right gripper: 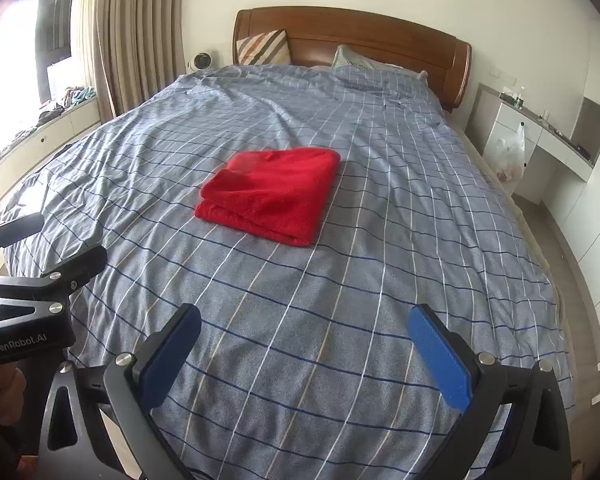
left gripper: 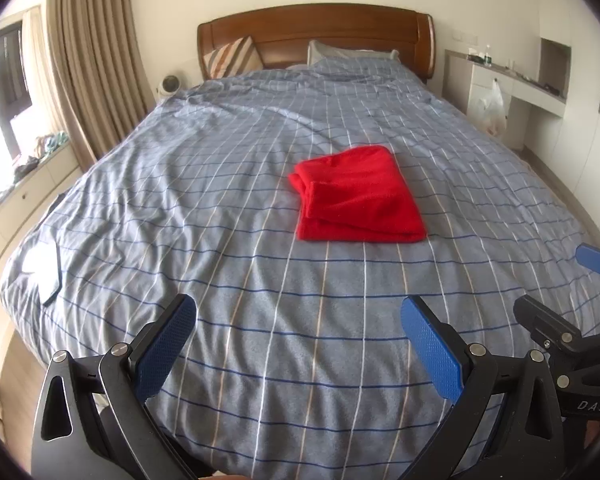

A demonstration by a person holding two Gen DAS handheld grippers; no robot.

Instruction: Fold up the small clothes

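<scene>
Left wrist view shows my left tongs (left gripper: 298, 320) released, the two blue pads spread wide apart above the near end of the bed (left gripper: 260, 360), gripping nothing. Well ahead of them lies the red garment (left gripper: 358, 200), folded into a neat rectangle of several layers, flat on the blue checked duvet around the middle of the bed and a little to the right. My right tongs (left gripper: 556, 292) show at the right edge of this view, likewise spread and empty.

From the right wrist view, my right tongs (right gripper: 304, 330) hang released over the duvet, and the folded red garment (right gripper: 270, 196) sits ahead and slightly left, touching neither tool. The left tongs (right gripper: 56, 244) appear at the left edge, a hand (right gripper: 2, 396) below them.

Beside the bed on the right hangs a white plastic bag (right gripper: 510, 156) against a white cabinet; something pale and reddish is inside, too blurred to identify. Two pillows (left gripper: 232, 58) lean at the wooden headboard (left gripper: 316, 28).
</scene>
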